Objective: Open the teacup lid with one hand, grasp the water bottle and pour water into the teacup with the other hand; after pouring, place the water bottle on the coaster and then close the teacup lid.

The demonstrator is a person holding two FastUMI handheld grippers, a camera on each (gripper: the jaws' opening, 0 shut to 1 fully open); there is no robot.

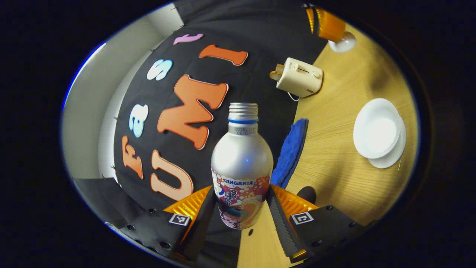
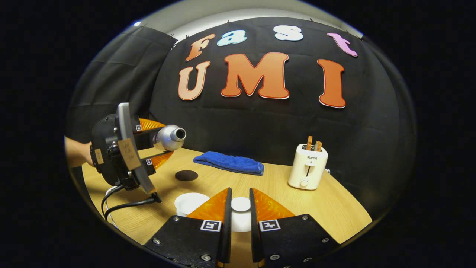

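My left gripper [image 1: 241, 190] is shut on the silver water bottle [image 1: 241, 163], gripping its printed lower half. In the right gripper view the left gripper [image 2: 122, 152] holds the bottle [image 2: 169, 137] tipped almost level, its uncapped mouth pointing right, above the table and higher than the open white teacup [image 2: 189, 203]. No stream of water shows. My right gripper [image 2: 240, 197] is shut on the white teacup lid [image 2: 241, 206], lifted off to the cup's right. From the left gripper view the teacup [image 1: 379, 132] sits on its saucer, and the right gripper [image 1: 329, 24] holds the lid [image 1: 344, 42]. The dark round coaster [image 2: 186, 175] lies behind the cup.
A folded blue cloth [image 2: 228, 162] lies at the back of the wooden table [image 2: 334, 208]. A cream toaster [image 2: 308, 167] with two slices stands at the right. A hand and cables trail from the left gripper near the table's left edge.
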